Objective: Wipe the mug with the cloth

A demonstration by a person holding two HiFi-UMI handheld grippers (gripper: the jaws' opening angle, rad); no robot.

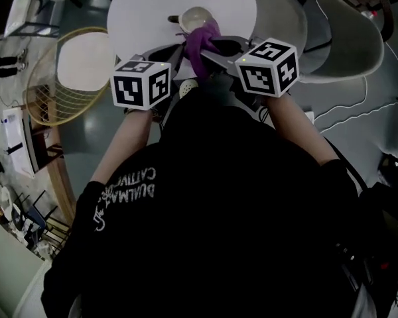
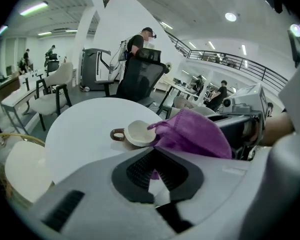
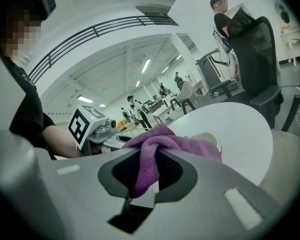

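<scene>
Nearest: left gripper [image 2: 155, 172]. Its jaws are together, and a scrap of purple shows at the tips, so I read it as pinching an edge of the cloth [image 1: 200, 42].

Right gripper [image 3: 145, 176] is clamped on a thick fold of the same cloth. The fold hangs down between the pads, and the rest bunches forward past the tips.

The two grippers sit close, angled in toward each other, with the cloth bridging them.

Just beyond is the mug [image 2: 138, 133], pale, standing on the white round table [image 2: 85, 129]. Its mouth is open to view and its dark handle points away from the cloth. The cloth bunch lies against the rim on the near side. I cannot tell how hard it presses.

Judgement: the step in hand is bringing the cloth onto the mug. Wiping is barely begun.

To do it well:
- Neither gripper holds the mug, so a sideways push could slide or tip it. Press downward and keep strokes short.
- Lead with the right gripper's thick fold and use the left pinch only to keep the cloth spread.
- Work round the rim and then the wall, staying off the handle so the cloth does not snag.

Farther back are chairs and people, not involved.
</scene>
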